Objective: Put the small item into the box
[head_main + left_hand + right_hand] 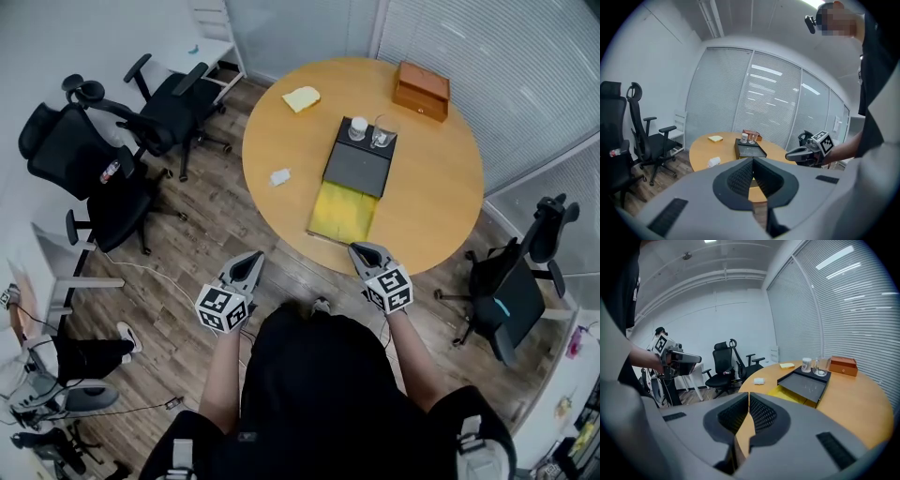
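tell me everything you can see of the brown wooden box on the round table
The wooden box is small, rectangular and reddish-brown, its flat lid shut, with what looks like a small clasp on one long side. It lies flat near the far edge of the round table, just beyond the black tray and apart from it. Only the table touches it.

no readable text, labels or numbers anywhere in view.
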Action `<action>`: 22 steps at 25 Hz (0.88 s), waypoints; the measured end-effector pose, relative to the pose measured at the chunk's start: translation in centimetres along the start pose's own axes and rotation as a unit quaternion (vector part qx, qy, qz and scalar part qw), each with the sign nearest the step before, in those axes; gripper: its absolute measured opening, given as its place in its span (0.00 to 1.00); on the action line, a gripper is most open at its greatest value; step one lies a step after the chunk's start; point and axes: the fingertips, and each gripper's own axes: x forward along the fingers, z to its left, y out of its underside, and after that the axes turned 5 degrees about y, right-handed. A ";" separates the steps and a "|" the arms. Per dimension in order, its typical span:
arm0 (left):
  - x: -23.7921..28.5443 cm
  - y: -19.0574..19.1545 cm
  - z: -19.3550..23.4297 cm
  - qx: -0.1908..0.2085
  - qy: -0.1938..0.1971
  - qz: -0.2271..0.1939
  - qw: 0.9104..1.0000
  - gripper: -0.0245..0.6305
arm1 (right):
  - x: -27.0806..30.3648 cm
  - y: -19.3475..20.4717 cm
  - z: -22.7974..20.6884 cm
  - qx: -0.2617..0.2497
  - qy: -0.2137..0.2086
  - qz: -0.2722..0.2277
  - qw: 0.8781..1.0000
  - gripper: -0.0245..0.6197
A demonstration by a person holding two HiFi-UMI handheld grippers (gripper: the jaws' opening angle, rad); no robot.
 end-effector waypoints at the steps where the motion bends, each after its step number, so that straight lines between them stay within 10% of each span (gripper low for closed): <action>1: 0.0 0.0 0.1 -0.001 -0.002 0.002 1.000 0.05 | -0.1 0.1 0.0 0.001 0.000 0.001 1.000 0.05; 22: 7.5 -3.5 4.1 0.009 0.062 0.010 0.998 0.05 | -0.4 0.2 -4.0 0.033 0.080 0.020 0.996 0.05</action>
